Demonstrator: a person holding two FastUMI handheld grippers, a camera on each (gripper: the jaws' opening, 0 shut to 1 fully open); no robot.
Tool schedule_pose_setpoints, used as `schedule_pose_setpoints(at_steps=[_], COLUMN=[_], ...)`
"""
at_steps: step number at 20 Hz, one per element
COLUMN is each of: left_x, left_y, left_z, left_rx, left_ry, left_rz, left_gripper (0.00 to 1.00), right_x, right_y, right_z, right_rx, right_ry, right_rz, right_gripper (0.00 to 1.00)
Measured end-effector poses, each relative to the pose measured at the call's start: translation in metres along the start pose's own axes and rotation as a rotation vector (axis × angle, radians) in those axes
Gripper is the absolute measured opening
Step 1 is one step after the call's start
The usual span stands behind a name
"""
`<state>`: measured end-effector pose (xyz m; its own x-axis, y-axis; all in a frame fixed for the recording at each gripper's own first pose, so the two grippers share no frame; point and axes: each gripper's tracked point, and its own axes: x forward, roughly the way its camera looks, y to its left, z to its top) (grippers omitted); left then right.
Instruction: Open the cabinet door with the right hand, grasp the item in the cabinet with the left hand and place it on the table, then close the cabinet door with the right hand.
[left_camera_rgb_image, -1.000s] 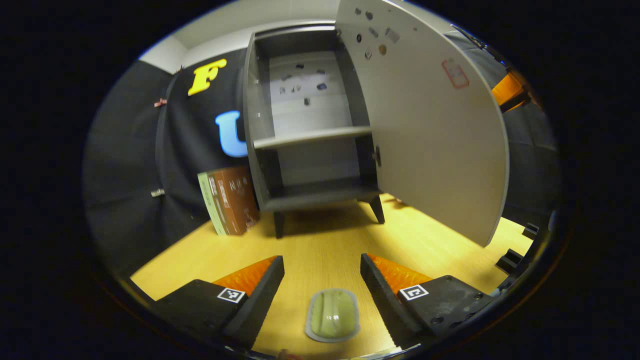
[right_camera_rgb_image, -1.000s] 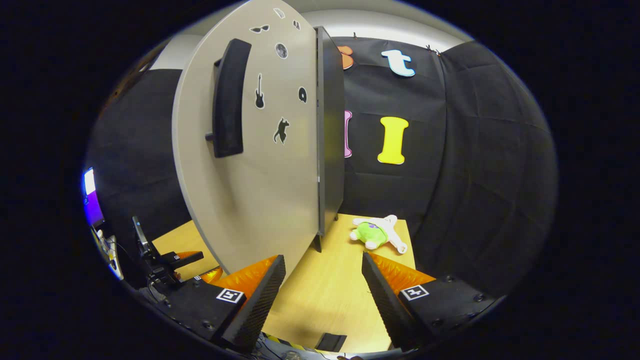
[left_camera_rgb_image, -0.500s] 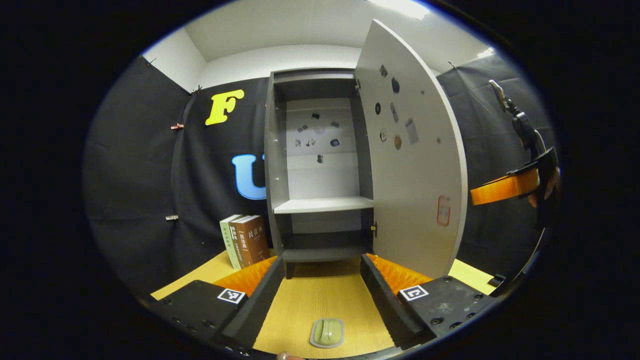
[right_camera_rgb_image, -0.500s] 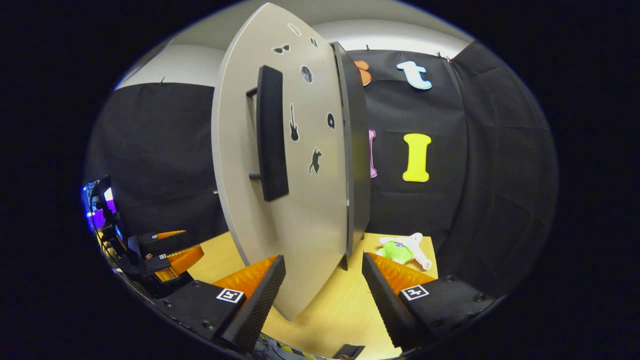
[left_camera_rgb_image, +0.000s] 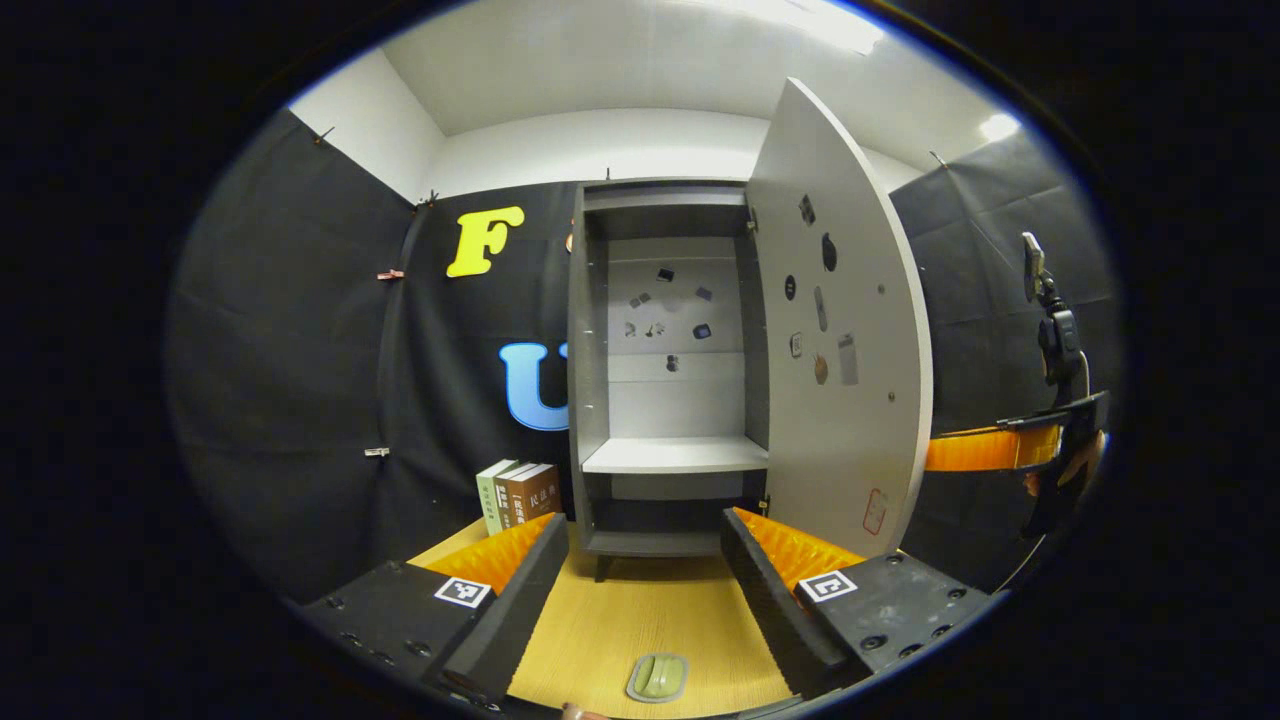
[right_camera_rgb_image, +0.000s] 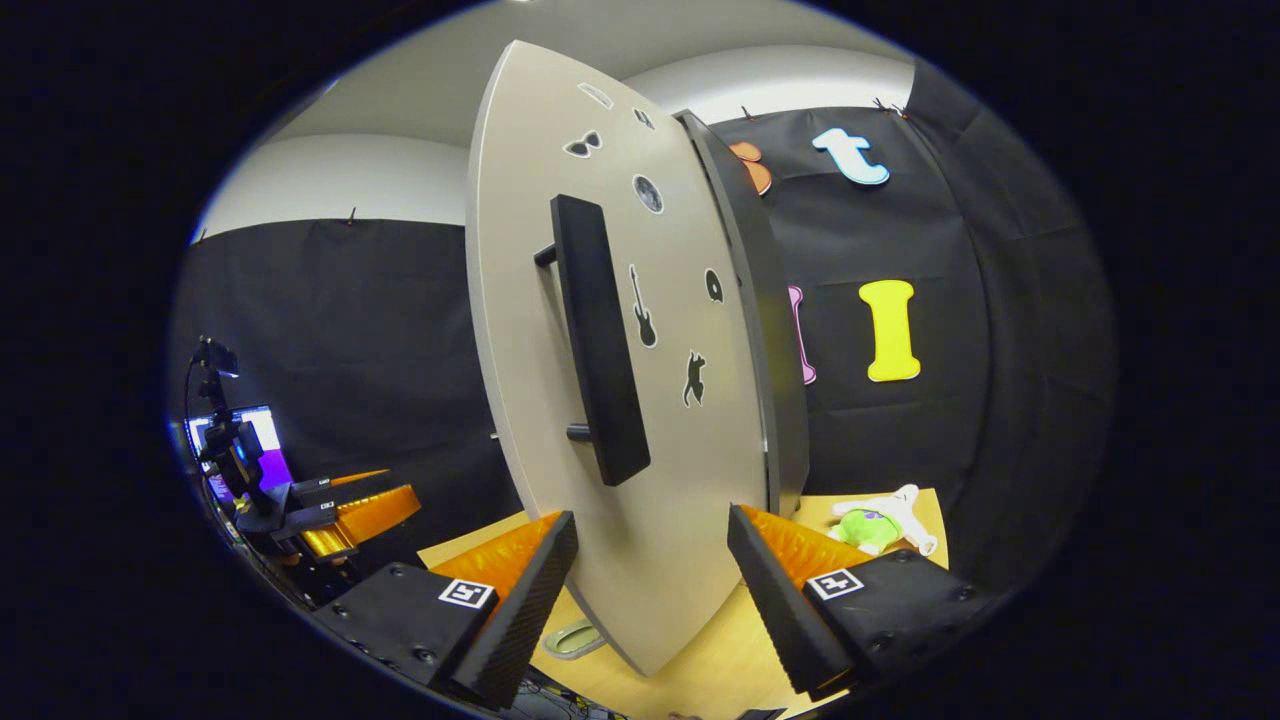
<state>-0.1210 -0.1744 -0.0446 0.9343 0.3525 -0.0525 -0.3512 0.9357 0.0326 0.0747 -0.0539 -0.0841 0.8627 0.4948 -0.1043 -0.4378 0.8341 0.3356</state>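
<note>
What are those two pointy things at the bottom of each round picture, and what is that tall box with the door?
They are tongs that a person holds, one in each hand, each with a camera riding on it. The left tongs look into a tall cabinet with its door swung open. The right tongs face the door's outer side and its dark handle. Both tongs are open and hold nothing. On the wooden table lie a small green packet, some books and a green plush toy.

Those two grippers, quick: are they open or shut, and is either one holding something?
Left gripper: open, holding nothing; the green item lies on the table.
Right gripper: open, holding nothing, facing the cabinet door.
</note>
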Motion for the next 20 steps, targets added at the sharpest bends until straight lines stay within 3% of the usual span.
schedule_pose_setpoints(at_steps=[6,9,12,17,20], left_x=[0.032,0.054,0.075,0.100,0.116], left_y=[0.023,0.042,0.075,0.134,0.150], left_z=[-0.003,-0.008,-0.008,-0.003,-0.007], left_rx=[-0.050,-0.069,-0.072,-0.044,-0.048], left_ry=[-0.003,0.020,0.034,0.033,0.038], left_rz=[-0.072,-0.168,-0.258,-0.306,-0.330], left_gripper=[0.99,0.92,0.96,0.97,0.95], right_x=[0.024,0.051,0.092,0.148,0.149], right_y=[0.034,0.061,0.084,0.140,0.142], right_z=[-0.010,-0.018,-0.029,-0.028,-0.033], right_rx=[-0.025,0.009,0.060,0.039,-0.032], right_ry=[0.005,-0.019,-0.057,-0.115,-0.102], right_rz=[-0.015,-0.054,-0.111,-0.121,-0.181], right_gripper=[0.98,0.98,0.98,0.98,0.98])
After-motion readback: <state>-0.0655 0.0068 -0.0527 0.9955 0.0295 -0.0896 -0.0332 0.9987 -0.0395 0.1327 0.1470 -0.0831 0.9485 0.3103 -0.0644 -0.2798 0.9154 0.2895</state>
